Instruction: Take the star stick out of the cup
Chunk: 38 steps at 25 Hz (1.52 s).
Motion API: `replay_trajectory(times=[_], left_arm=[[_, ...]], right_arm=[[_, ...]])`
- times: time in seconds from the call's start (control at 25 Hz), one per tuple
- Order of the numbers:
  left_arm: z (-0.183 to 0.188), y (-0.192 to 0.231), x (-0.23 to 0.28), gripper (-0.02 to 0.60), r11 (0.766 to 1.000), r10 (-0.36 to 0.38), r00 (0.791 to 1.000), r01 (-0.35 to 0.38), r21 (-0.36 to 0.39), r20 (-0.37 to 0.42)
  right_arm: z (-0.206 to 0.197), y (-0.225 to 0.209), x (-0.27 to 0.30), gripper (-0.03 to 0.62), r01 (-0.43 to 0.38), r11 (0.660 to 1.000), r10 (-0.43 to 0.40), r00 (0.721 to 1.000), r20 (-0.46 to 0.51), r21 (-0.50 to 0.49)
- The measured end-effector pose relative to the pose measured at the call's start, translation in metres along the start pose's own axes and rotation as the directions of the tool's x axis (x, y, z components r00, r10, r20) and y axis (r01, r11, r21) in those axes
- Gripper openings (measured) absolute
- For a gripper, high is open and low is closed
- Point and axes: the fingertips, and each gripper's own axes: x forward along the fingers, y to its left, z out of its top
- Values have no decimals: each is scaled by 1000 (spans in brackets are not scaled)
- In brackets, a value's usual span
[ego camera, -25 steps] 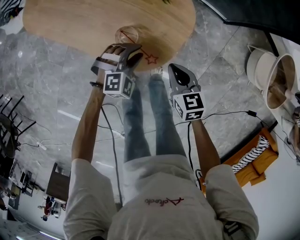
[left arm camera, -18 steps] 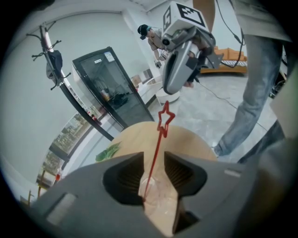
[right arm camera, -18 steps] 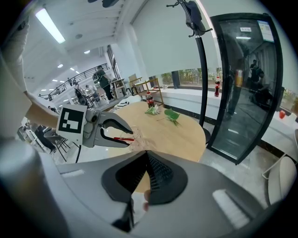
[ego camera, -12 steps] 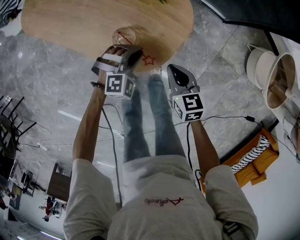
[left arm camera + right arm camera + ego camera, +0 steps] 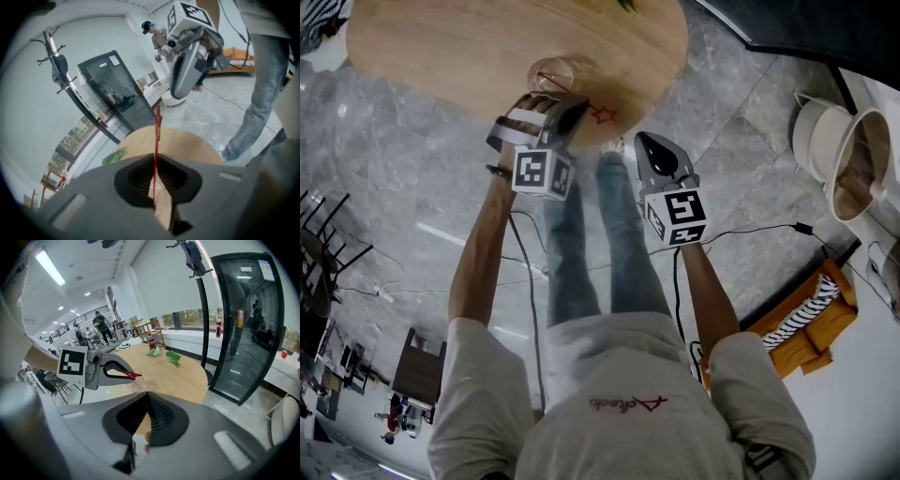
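Note:
A thin red star stick (image 5: 602, 114) leans out of a clear cup (image 5: 551, 71) on the round wooden table (image 5: 441, 47). My left gripper (image 5: 571, 111) reaches over the table's near edge. Its jaws are closing, and its pads press on the stick's shaft. In the left gripper view the stick (image 5: 157, 136) rises straight out of the seam between the jaws of my left gripper (image 5: 155, 174). The right gripper view shows the left gripper (image 5: 123, 374) pinching the red stick (image 5: 126, 374) above the cup (image 5: 138, 385). My right gripper (image 5: 651, 142) hangs shut and empty beside the table.
Green leaves (image 5: 171, 357) and a dark bottle (image 5: 150, 341) lie at the table's far side. White round chairs (image 5: 839, 150) stand to the right on the grey marble floor. A cable (image 5: 741, 228) runs across the floor. A black glass-fronted cabinet (image 5: 117, 93) stands past the table.
My left gripper's jaws, wide open around the stick one second ago, have come together on it. The star end has shifted a little. The right gripper has barely moved.

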Motion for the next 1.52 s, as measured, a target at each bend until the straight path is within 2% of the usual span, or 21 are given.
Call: replay_trajectory(times=[0.12, 0.2, 0.28, 0.36, 0.44, 0.56, 0.68, 0.8, 0.88, 0.96, 1.2, 1.4, 1.52], left_arm=[[3, 6, -4, 12, 999, 26, 1000, -25, -31, 12], [5, 14, -8, 12, 995, 60, 998, -58, -78, 22], [8, 26, -14, 12, 982, 102, 994, -95, -161, 38], [9, 39, -20, 14, 951, 148, 987, -125, -284, 58], [6, 53, -29, 14, 902, 199, 978, -156, -402, 67], [-2, 71, -48, 14, 821, 276, 959, -200, -534, 67], [-15, 88, -72, 14, 717, 351, 935, -229, -659, 57], [-24, 102, -96, 14, 620, 418, 908, -256, -742, 36], [-25, 106, -106, 14, 583, 446, 894, -269, -767, 26], [-22, 108, -112, 14, 571, 460, 888, -277, -773, 22], [-3, 108, -140, 14, 577, 450, 892, -267, -772, 28], [16, 123, -193, 14, 540, 482, 876, -275, -795, 24], [31, 139, -231, 14, 530, 507, 862, -289, -797, 25]], right_arm=[[1, 3, -2, 5, 0, 1000, 0, 1000, 4, -5], [3, 4, -4, 5, -1, 1000, 1, 1000, 7, -8], [6, 5, -6, 5, -2, 1000, 2, 1000, 10, -13], [9, 6, -8, 5, -3, 1000, 4, 1000, 13, -18], [13, 7, -9, 5, -6, 1000, 6, 1000, 19, -24], [20, 15, -10, 5, -14, 999, 15, 1000, 26, -38], [31, 28, -10, 5, -20, 999, 21, 999, 33, -51], [42, 40, -13, 5, -28, 998, 31, 998, 47, -56], [49, 43, -13, 5, -32, 997, 35, 998, 55, -65], [56, 44, -13, 5, -26, 996, 31, 997, 65, -80], [81, 44, -27, 5, 15, 990, -1, 995, 99, -137], [127, 52, -54, 5, 58, 982, -29, 987, 161, -178], [165, 65, -74, 5, 72, 979, -29, 975, 221, -190]])
